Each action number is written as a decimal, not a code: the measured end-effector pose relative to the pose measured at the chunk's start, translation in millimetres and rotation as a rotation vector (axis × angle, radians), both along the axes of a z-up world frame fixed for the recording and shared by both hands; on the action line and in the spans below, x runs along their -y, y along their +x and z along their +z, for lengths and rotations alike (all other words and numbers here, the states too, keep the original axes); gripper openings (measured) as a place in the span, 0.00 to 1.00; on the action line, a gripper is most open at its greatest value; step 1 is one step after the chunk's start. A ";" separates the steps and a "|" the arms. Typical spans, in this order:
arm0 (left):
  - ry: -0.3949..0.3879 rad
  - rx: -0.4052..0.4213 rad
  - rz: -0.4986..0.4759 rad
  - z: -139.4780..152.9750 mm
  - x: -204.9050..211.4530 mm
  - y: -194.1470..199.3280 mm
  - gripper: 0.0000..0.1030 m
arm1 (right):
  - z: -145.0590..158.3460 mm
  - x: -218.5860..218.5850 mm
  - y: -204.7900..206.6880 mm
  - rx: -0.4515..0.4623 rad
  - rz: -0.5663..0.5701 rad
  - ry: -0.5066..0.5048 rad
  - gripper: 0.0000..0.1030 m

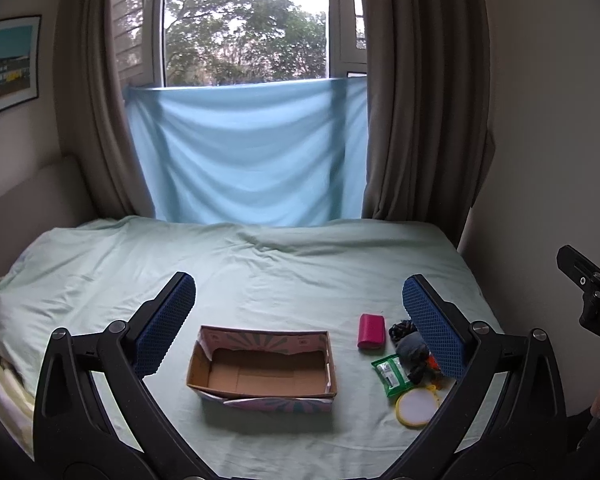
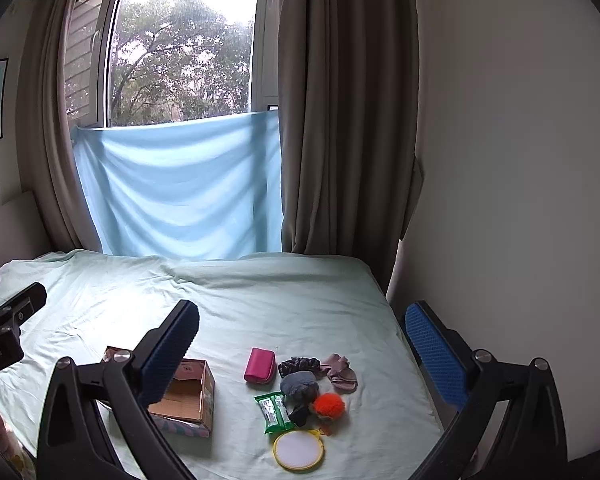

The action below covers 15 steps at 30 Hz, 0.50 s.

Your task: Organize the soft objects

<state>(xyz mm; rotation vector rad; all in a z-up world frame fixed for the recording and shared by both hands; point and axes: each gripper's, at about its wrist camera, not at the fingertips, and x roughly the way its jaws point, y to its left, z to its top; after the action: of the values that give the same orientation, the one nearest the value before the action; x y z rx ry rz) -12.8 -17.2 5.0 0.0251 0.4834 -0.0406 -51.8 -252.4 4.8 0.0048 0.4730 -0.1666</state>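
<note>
An open, empty cardboard box (image 1: 260, 368) sits on the pale green bed sheet (image 1: 260, 280); it also shows in the right wrist view (image 2: 188, 396). Right of it lies a cluster: a pink pouch (image 2: 260, 365), a dark scrunchie (image 2: 298, 365), pink socks (image 2: 342, 374), a grey pom-pom (image 2: 299, 386), an orange pom-pom (image 2: 329, 405), a green packet (image 2: 275, 412) and a round yellow-rimmed mirror (image 2: 298, 450). My left gripper (image 1: 298, 328) is open and empty above the box. My right gripper (image 2: 300, 354) is open and empty above the cluster.
A light blue cloth (image 1: 244, 156) hangs under the window between brown curtains (image 1: 412, 100). A wall (image 2: 500, 160) borders the bed on the right. The bed's far part is bare sheet. The right gripper's body (image 1: 592, 296) shows at the left view's right edge.
</note>
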 end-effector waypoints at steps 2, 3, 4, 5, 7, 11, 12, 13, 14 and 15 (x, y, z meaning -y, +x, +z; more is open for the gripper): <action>0.000 0.000 0.002 -1.0 -0.7 -0.4 1.00 | -0.2 1.3 0.4 0.002 0.002 0.000 1.00; -0.001 -0.001 0.001 -0.7 -0.1 -0.2 1.00 | -0.9 2.2 1.0 0.003 0.002 0.000 1.00; -0.005 -0.005 -0.001 -1.0 -0.2 -0.2 1.00 | -0.8 2.2 1.0 0.004 0.003 0.000 1.00; -0.010 -0.009 -0.005 -1.5 0.0 0.0 1.00 | -1.7 2.8 2.5 0.003 0.004 0.001 1.00; -0.016 -0.011 -0.007 -2.3 0.9 -0.6 1.00 | -2.2 2.8 2.0 0.003 0.005 0.001 1.00; -0.022 -0.011 -0.006 -2.4 0.6 -2.5 1.00 | -2.3 3.0 1.7 0.002 0.007 0.001 1.00; -0.023 -0.010 -0.006 -2.3 0.9 -2.8 1.00 | -2.0 3.2 1.5 0.003 0.007 0.001 1.00; -0.023 -0.012 -0.006 -1.0 0.5 -1.6 1.00 | -1.5 3.3 1.2 0.004 0.008 0.001 1.00; -0.024 -0.013 -0.006 -0.9 0.7 -1.5 1.00 | -1.2 3.3 0.7 0.004 0.008 0.001 1.00; -0.026 -0.015 -0.006 -0.8 0.6 -1.3 1.00 | -1.2 3.2 0.6 0.004 0.007 0.000 1.00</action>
<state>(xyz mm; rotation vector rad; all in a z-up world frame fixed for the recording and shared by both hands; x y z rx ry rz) -14.1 -17.7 4.2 0.0011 0.4975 -0.0525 -51.2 -255.5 3.7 0.0034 0.4693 -0.1600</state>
